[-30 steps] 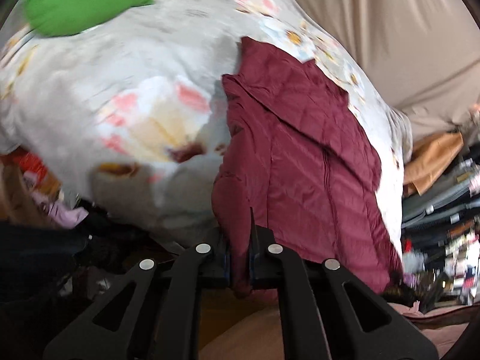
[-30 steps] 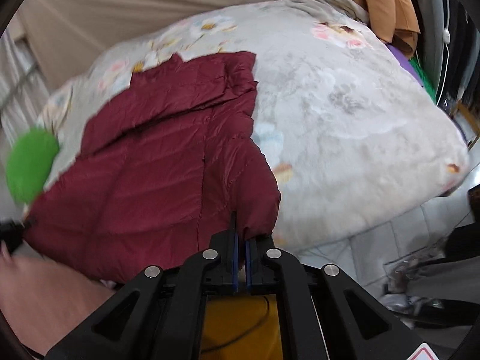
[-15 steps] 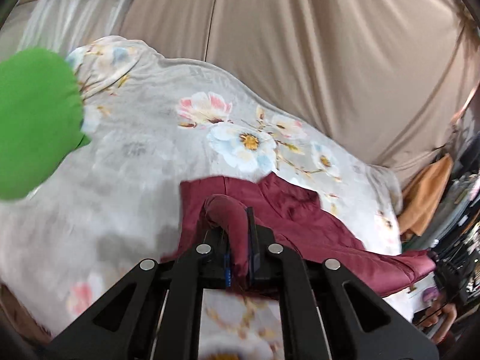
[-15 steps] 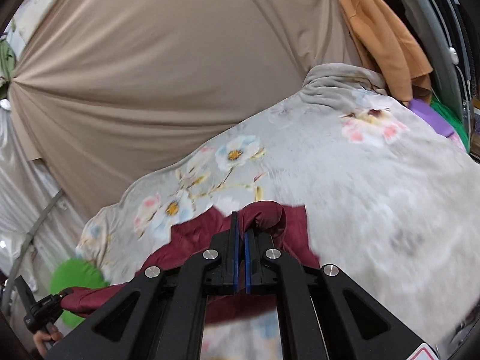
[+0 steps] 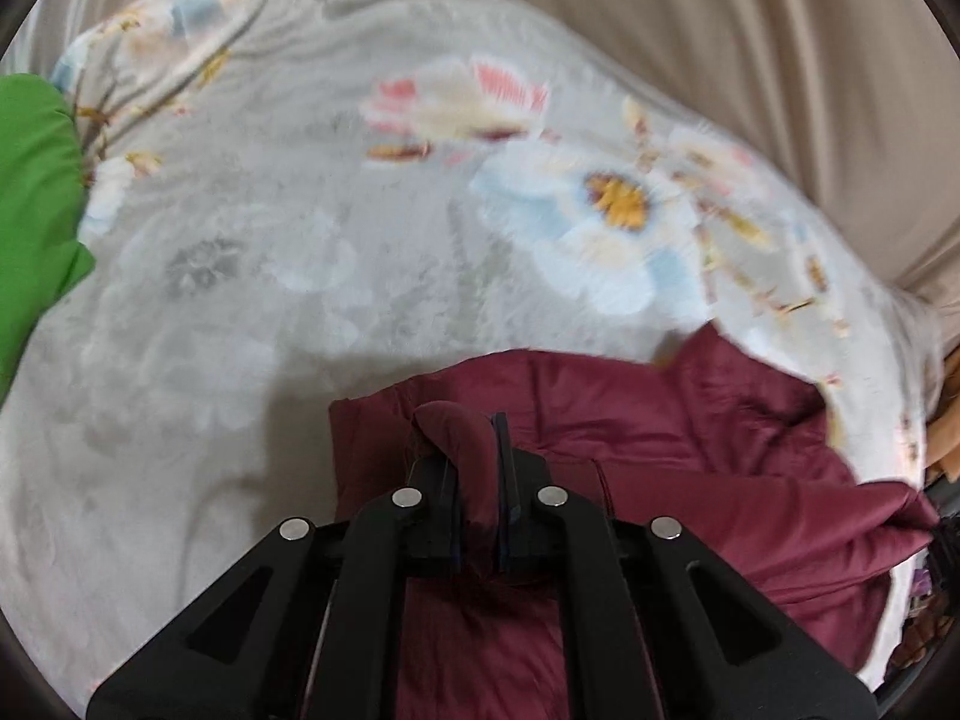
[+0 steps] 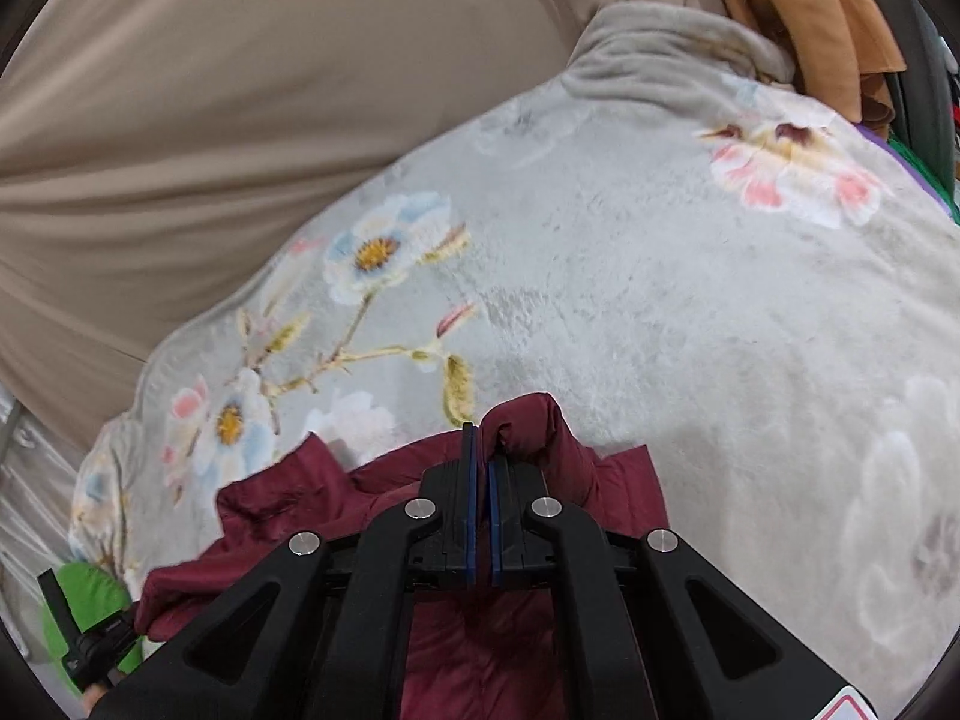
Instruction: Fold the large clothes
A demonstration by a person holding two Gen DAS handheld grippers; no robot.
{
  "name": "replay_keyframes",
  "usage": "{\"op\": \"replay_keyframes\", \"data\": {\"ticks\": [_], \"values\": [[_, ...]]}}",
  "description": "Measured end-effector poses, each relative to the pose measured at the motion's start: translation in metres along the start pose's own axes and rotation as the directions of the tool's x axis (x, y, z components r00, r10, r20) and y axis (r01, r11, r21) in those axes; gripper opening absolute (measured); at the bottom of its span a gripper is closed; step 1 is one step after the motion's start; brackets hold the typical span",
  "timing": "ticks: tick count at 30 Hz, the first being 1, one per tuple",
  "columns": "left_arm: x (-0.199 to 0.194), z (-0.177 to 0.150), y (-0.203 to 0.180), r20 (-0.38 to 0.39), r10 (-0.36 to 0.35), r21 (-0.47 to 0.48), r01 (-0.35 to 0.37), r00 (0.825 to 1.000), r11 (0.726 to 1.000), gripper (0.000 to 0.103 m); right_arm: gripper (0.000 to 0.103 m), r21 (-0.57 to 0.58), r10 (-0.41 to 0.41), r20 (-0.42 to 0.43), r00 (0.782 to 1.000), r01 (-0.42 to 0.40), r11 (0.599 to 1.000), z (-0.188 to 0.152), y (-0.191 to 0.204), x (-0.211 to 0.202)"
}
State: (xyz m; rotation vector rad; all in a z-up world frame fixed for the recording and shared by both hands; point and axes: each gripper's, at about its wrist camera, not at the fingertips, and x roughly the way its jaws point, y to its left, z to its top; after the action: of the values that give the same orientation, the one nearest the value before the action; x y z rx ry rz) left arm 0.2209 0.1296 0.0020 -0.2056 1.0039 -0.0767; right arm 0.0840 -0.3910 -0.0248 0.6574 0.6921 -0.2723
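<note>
A maroon quilted jacket (image 5: 690, 480) lies on a grey floral blanket (image 5: 300, 228) over the bed. My left gripper (image 5: 477, 456) is shut on a fold of the jacket's edge, low over the blanket. My right gripper (image 6: 483, 468) is shut on another bunched edge of the same jacket (image 6: 540, 438), also low over the blanket (image 6: 690, 330). The jacket spreads between the two grippers and under them. The left gripper's black tip also shows at the lower left of the right wrist view (image 6: 84, 642).
A green cushion (image 5: 30, 210) sits at the blanket's left edge and also shows in the right wrist view (image 6: 90, 600). A beige curtain (image 6: 210, 90) hangs behind the bed. Orange cloth (image 6: 810, 18) and other clothes hang at the far right.
Both grippers have carried the jacket's near edge up and forward over the rest of it, folding it away from me. They have since dropped lower toward the blanket.
</note>
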Motion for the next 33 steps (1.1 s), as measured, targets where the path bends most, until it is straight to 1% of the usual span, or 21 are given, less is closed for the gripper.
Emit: {"op": "replay_keyframes", "data": {"ticks": [3,5,7,8,9,10,11,12,13,14,16,17,19,21,24,26,27,28,30,32,33], "values": [[0.018,0.005,0.005,-0.029,-0.009,-0.042,0.008,1.0,0.999,0.011,0.012,0.024,0.013,0.026,1.0,-0.013,1.0,0.006,0.003,0.003],[0.008,0.013,0.011,0.0,-0.062,-0.109,0.061,0.998,0.992,0.014,0.023,0.07,0.077,0.129,0.989,-0.086,0.994,0.014,0.002,-0.022],[-0.013,0.018,0.018,0.052,-0.124,-0.154,0.13,0.991,0.979,0.024,0.055,0.085,0.103,0.23,0.968,-0.126,0.988,0.017,-0.002,-0.053],[-0.029,0.019,0.025,0.088,-0.161,-0.179,0.175,0.983,0.968,0.029,0.06,0.085,0.101,0.283,0.954,-0.13,0.988,0.016,-0.007,-0.073],[-0.043,0.018,0.029,0.115,-0.178,-0.192,0.198,0.977,0.961,0.04,0.063,0.083,0.092,0.296,0.951,-0.122,0.989,0.014,-0.012,-0.083],[-0.053,0.016,0.033,0.136,-0.179,-0.198,0.203,0.975,0.959,0.055,0.063,0.065,0.076,0.274,0.959,-0.098,0.993,0.007,-0.02,-0.093],[-0.07,0.011,0.039,0.182,-0.138,-0.21,0.176,0.973,0.962,0.065,0.063,0.049,0.063,0.25,0.966,-0.077,0.996,0.002,-0.024,-0.095],[-0.081,0.005,0.045,0.221,-0.101,-0.218,0.15,0.97,0.965,0.083,0.063,0.007,0.03,0.201,0.979,-0.032,0.999,-0.012,-0.032,-0.096],[-0.091,-0.003,0.054,0.255,-0.083,-0.221,0.142,0.963,0.965,0.087,0.063,-0.015,0.01,0.176,0.984,-0.008,1.0,-0.02,-0.035,-0.095],[-0.094,-0.01,0.061,0.252,-0.08,-0.214,0.136,0.964,0.967,0.087,0.063,-0.053,-0.029,0.127,0.991,0.036,0.998,-0.038,-0.041,-0.091],[-0.09,-0.023,0.072,0.183,-0.059,-0.215,0.099,0.981,0.972,0.087,0.063,-0.076,-0.059,0.049,0.997,0.062,0.995,-0.064,-0.05,-0.084],[-0.084,-0.038,0.079,0.129,-0.074,-0.222,0.101,0.989,0.97,0.087,0.063,-0.07,-0.055,0.009,0.998,0.056,0.996,-0.078,-0.054,-0.08],[-0.075,-0.06,0.083,0.043,-0.101,-0.229,0.108,0.994,0.967,0.087,0.063,-0.056,-0.05,-0.024,0.998,0.049,0.997,-0.094,-0.057,-0.074],[-0.061,-0.094,0.086,-0.058,-0.154,-0.254,0.134,0.986,0.958,0.087,0.063,-0.028,-0.035,-0.067,0.997,0.033,0.999,-0.102,-0.059,-0.062],[-0.047,-0.124,0.085,-0.13,-0.221,-0.294,0.175,0.966,0.94,0.087,0.062,-0.012,-0.025,-0.139,0.99,0.023,1.0,-0.107,-0.055,-0.045],[-0.048,-0.131,0.082,-0.111,-0.221,-0.278,0.183,0.969,0.943,0.084,0.047,-0.027,-0.024,-0.164,0.986,0.02,0.999,-0.107,-0.049,-0.042],[-0.048,-0.13,0.082,-0.111,-0.218,-0.267,0.182,0.97,0.946,0.069,0.029,-0.04,-0.029,-0.16,0.987,0.023,0.999,-0.107,-0.048,-0.045],[-0.048,-0.127,0.083,-0.122,-0.226,-0.262,0.188,0.967,0.947,0.045,0.014,-0.043,-0.032,-0.153,0.988,0.026,0.999,-0.107,-0.047,-0.048],[-0.052,-0.122,0.088,-0.14,-0.264,-0.27,0.22,0.954,0.937,0.02,0.003,-0.009,-0.002,-0.14,0.99,0.001,1.0,-0.103,-0.051,-0.061],[-0.062,-0.121,0.09,-0.148,-0.278,-0.252,0.236,0.949,0.939,0.011,0.001,0.003,0.008,-0.127,0.992,-0.008,1.0,-0.104,-0.058,-0.079],[-0.071,-0.123,0.089,-0.157,-0.276,-0.227,0.238,0.948,0.944,0.009,0.0,-0.004,0.003,-0.127,0.992,-0.003,1.0,-0.107,-0.061,-0.087]]}}
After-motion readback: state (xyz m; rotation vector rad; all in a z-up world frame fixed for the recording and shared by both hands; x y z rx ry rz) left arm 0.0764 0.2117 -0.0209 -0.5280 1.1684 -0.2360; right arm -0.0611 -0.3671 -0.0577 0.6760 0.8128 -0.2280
